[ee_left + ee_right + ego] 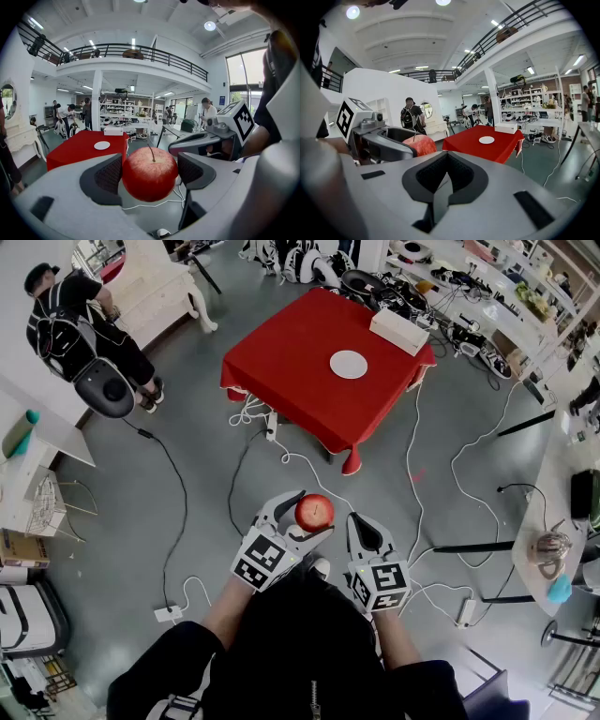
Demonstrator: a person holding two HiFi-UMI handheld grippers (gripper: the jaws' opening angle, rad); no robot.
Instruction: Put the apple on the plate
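**Head view.**
- Left tool (304, 517): jaws spread wide and clamped on the apple (315, 512), which is held in the air above the grey floor (187, 521), stem up.
- Right tool (364, 524): just beside the left one, on the apple's right, jaws drawn together with nothing in them.
- Plate (348, 364): white, bare, lying on the red-clothed table (281, 381) with a white box (398, 331) behind it.
- The table stands well apart from both tools, straight ahead and slightly to the right across open floor strewn with cables (281, 451).
- A person (75, 329) stands far off at the upper left.

**Left gripper view.**
- Apple (150, 173): sits between the two dark pads (109, 176), with a pad against each flank.
- Plate (101, 146): shows beyond the apple, ahead and left of the jaw line, on the table (75, 150).
- The right tool (211, 140) is alongside.

**Right gripper view.**
- Right tool (445, 178): pads meet, holding nothing.
- Apple (423, 144): to the left, inside the left tool (384, 138).
- Plate (486, 139): ahead on the table (473, 147).

**Assessment.** The apple is secured and the placing is not yet done. The carrying hand is the left, so the coming move is probably a long forward carry to the table and then a lowering over the plate's centre.
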